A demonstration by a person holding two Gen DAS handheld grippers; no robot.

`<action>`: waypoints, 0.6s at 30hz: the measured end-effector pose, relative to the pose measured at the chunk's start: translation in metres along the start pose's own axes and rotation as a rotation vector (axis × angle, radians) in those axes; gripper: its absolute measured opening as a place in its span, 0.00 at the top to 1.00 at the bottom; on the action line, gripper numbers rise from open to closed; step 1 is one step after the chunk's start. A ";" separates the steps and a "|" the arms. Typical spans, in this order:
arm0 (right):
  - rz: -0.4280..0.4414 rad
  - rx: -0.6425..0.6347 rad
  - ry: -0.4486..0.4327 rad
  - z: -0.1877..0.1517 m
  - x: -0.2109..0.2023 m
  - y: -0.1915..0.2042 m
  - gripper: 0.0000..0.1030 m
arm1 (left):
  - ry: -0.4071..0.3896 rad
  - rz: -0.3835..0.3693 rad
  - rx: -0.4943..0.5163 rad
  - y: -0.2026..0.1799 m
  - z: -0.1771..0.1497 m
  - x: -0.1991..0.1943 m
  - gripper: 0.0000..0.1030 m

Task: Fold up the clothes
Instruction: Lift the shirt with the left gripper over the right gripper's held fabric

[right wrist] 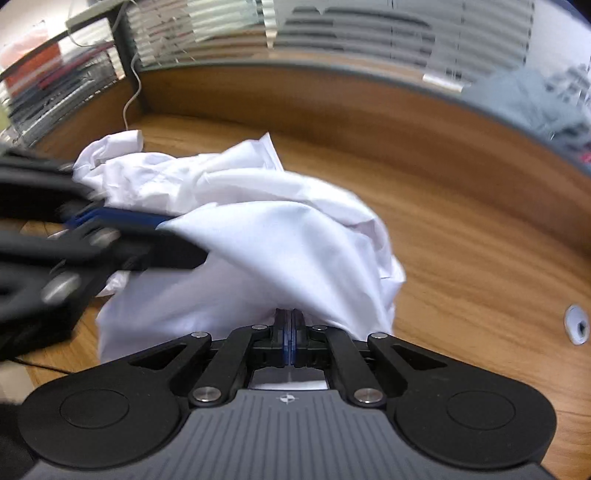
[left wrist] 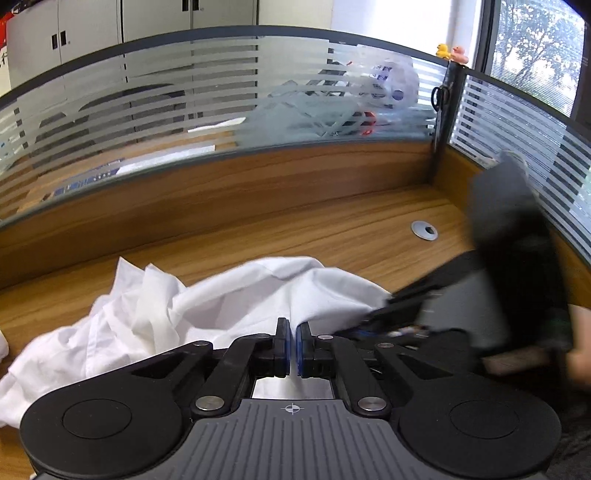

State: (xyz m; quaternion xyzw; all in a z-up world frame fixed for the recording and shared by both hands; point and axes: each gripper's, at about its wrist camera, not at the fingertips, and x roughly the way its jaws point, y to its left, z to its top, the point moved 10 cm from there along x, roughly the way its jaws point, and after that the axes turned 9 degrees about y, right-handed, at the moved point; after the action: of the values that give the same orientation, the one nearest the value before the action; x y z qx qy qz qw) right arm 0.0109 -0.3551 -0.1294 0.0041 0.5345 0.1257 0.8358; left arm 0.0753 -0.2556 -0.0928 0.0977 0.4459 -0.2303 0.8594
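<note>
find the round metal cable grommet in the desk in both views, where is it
Left wrist view: the grommet sits right of centre on the bare desk, beyond the white garment.
Right wrist view: the grommet is at the far right edge, right of the garment.
Shared landmark: the crumpled white garment, in both views.

A wooden desk [left wrist: 258,229] fills the near ground, a round cable grommet [left wrist: 424,230] set in it at two o'clock. Frosted striped glass partitions [left wrist: 166,110] curve along its far edge. Pale cabinets [left wrist: 92,33] stand at eleven o'clock; a daylit window [left wrist: 535,55] shows trees at one o'clock.
</note>
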 end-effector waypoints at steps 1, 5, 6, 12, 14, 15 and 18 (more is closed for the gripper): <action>0.012 0.004 0.008 0.001 0.005 0.002 0.98 | 0.001 0.002 -0.008 0.001 -0.001 0.001 0.98; 0.021 0.024 0.016 0.002 0.021 0.006 0.97 | 0.011 -0.004 -0.043 0.007 -0.001 0.007 0.97; 0.027 0.031 0.012 0.001 0.025 0.006 0.97 | 0.013 0.000 -0.043 0.008 -0.001 0.009 0.97; 0.036 0.028 0.053 -0.019 0.039 -0.005 0.94 | -0.013 0.027 -0.064 0.017 0.015 0.019 0.97; 0.028 0.004 0.070 -0.026 0.038 -0.005 0.93 | -0.030 0.036 -0.064 0.019 0.022 0.020 0.97; 0.022 -0.010 0.076 -0.029 0.037 -0.004 0.92 | -0.034 0.037 -0.060 0.018 0.025 0.022 0.97; 0.015 -0.023 0.078 -0.037 0.033 -0.007 0.89 | -0.032 0.042 -0.045 0.015 0.029 0.029 0.97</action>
State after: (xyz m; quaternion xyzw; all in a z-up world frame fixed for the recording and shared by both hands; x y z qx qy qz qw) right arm -0.0077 -0.3592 -0.1759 -0.0065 0.5651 0.1385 0.8133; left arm 0.1177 -0.2626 -0.1003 0.0841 0.4351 -0.2036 0.8730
